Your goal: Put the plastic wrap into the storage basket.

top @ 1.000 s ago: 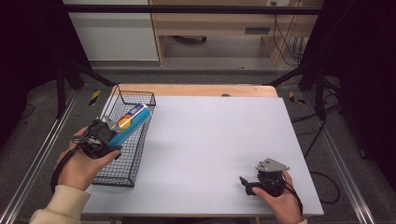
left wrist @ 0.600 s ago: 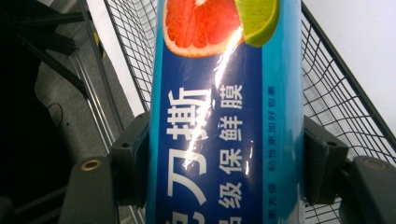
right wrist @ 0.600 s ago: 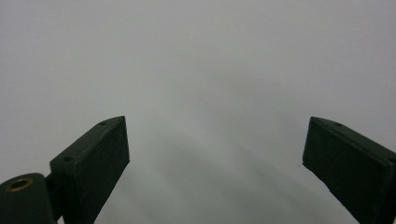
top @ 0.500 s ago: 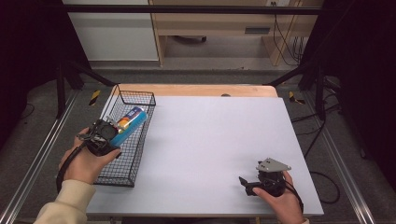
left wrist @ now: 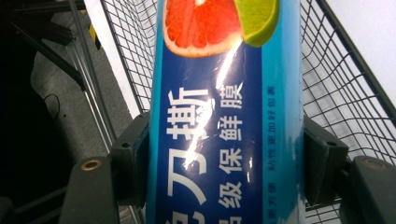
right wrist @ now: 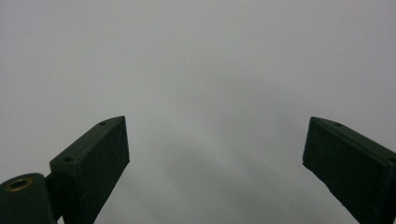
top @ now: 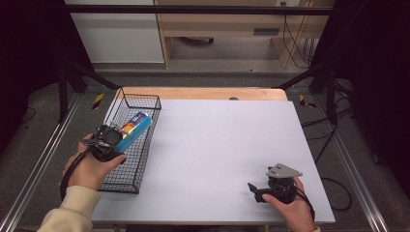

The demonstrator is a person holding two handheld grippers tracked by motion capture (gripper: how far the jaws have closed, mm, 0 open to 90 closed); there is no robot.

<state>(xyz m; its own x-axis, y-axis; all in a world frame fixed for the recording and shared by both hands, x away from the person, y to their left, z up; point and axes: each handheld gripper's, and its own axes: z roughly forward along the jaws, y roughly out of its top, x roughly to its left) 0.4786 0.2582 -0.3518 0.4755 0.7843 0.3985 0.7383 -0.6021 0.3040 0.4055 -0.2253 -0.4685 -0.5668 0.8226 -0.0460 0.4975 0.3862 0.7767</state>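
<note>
High view is showing your left claw (top: pixel 112 140) clamping the blue cling-film box (top: pixel 134 128) by its near end, the box lying slanted over the wire basket (top: pixel 126 181) at the left edge of the desk (top: pixel 217 145), its far end pointing toward the basket's back wall. Gripping it at the end is letting the length line up with the long, narrow basket, which looks like the reason for that hold. Left gripper view is showing both pads pressing the box's (left wrist: pixel 224 140) flat sides (grapefruit and lime printed toward the far end), with basket mesh (left wrist: pixel 341 84) behind it. Whether the box is touching the mesh, you cannot tell. Your right claw (top: pixel 256 191) is resting spread and empty at the desk's near right, well apart, probably parked out of the way; its view is looking across bare desk (right wrist: pixel 196 70).
</note>
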